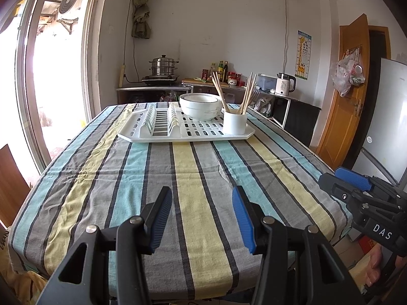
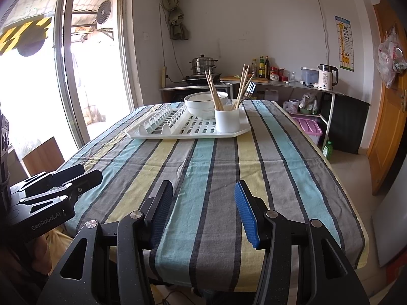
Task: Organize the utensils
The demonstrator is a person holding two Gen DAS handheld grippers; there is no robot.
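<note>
Nearest the left wrist camera, the left gripper hangs over the near edge of the striped tablecloth, its blue-padded fingers spread wide apart with nothing between them. At 3 o'clock in this view the right gripper enters from the table's side; here its fingers overlap, so their spacing cannot be told. The right wrist camera settles it: the right gripper has its jaws apart and empty over the cloth, one blue pad facing inward. In that view the left gripper lies at 9 o'clock, seen side-on.

Across the bare middle of the cloth, at 12 o'clock, a white drying rack sits flat on the far half of the table. Its slotted plate section occupies the 9 o'clock side. On the rack's 3 o'clock corner stands a white cylindrical holder, upright, containing wooden chopsticks that fan outward in two bunches. Just behind the holder, stacked white bowls rest on the rack. A fork's tines show behind the holder; what the fork rests in cannot be told.

Beyond the table, a counter carries a steel steamer pot, sauce bottles and a white electric kettle.
</note>
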